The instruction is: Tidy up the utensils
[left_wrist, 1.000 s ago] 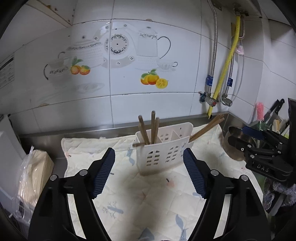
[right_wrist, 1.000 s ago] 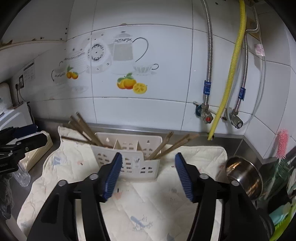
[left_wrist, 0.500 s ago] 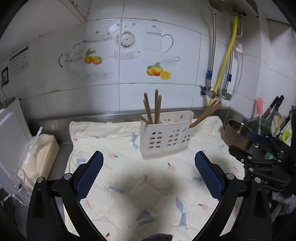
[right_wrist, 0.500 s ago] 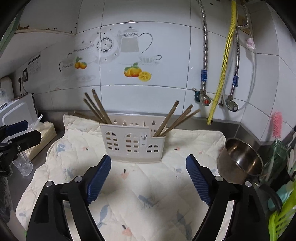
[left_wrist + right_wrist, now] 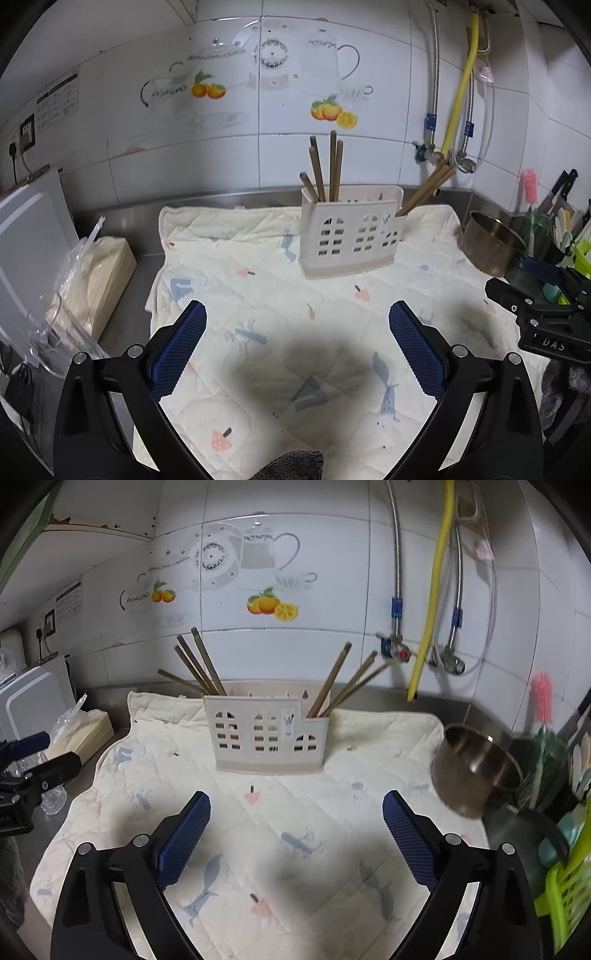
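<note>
**Grippers spread, utensil holder ahead**

"DAS" is read on the right gripper [image 5: 550, 314] body in the left wrist view. Both the left gripper [image 5: 297, 325] and right gripper are held wide apart, nothing grasped. The white utensil holder [image 5: 267, 734], loaded with wooden chopsticks [image 5: 199, 664], is placed ahead of both on the quilted mat [image 5: 258, 849]. A steel pot [image 5: 476, 771] is located to the right, unobstructed.
</note>
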